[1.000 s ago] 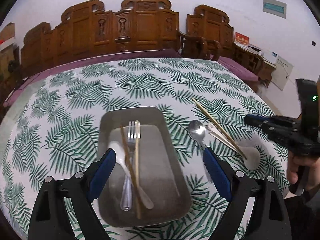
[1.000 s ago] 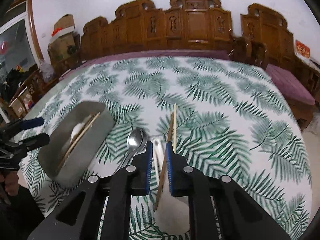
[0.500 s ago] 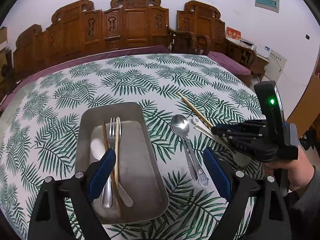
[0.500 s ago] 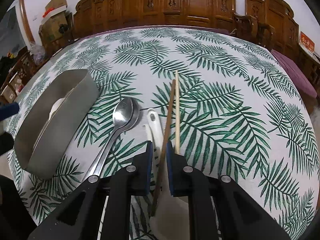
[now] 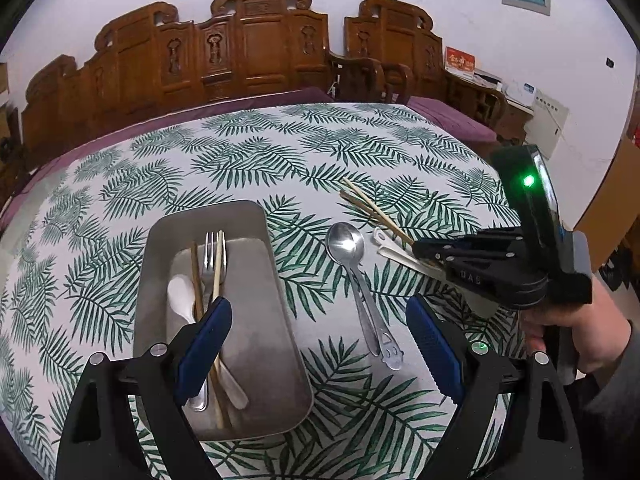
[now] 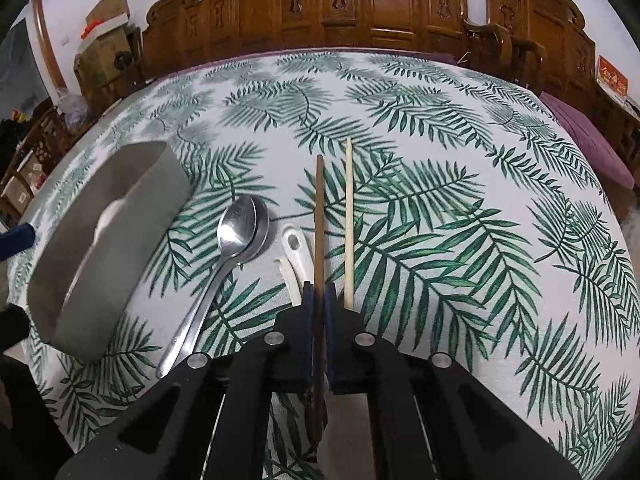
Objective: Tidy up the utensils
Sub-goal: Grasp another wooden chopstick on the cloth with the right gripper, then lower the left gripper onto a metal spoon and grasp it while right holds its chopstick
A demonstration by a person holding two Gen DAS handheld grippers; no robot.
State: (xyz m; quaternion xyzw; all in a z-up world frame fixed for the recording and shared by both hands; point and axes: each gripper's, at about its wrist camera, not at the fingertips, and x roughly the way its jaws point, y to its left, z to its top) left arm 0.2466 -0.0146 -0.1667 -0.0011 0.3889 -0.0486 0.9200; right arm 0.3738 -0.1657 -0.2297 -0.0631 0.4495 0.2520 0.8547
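Note:
A grey metal tray (image 5: 256,320) lies on the leaf-print table and holds a fork (image 5: 208,256), a white spoon (image 5: 180,296) and two chopsticks (image 5: 218,272). My left gripper (image 5: 320,344) is open above the tray's near end. My right gripper (image 6: 319,300) is shut on a dark brown chopstick (image 6: 319,208) low over the table; it also shows in the left wrist view (image 5: 420,248). A pale chopstick (image 6: 349,216) lies just right of it. A metal spoon (image 6: 236,228) and a white plastic spoon (image 6: 296,252) lie to its left, beside the tray (image 6: 132,208).
Carved wooden chairs (image 5: 248,48) stand behind the table's far edge. Cardboard boxes (image 6: 104,40) are stacked at the far left in the right wrist view. The person's hand (image 5: 580,332) holds the right gripper at the table's right edge.
The right gripper has moved lower and forward along the brown chopstick, staying shut on it. The left gripper has shifted slightly, and the tray now sits further left in its view.

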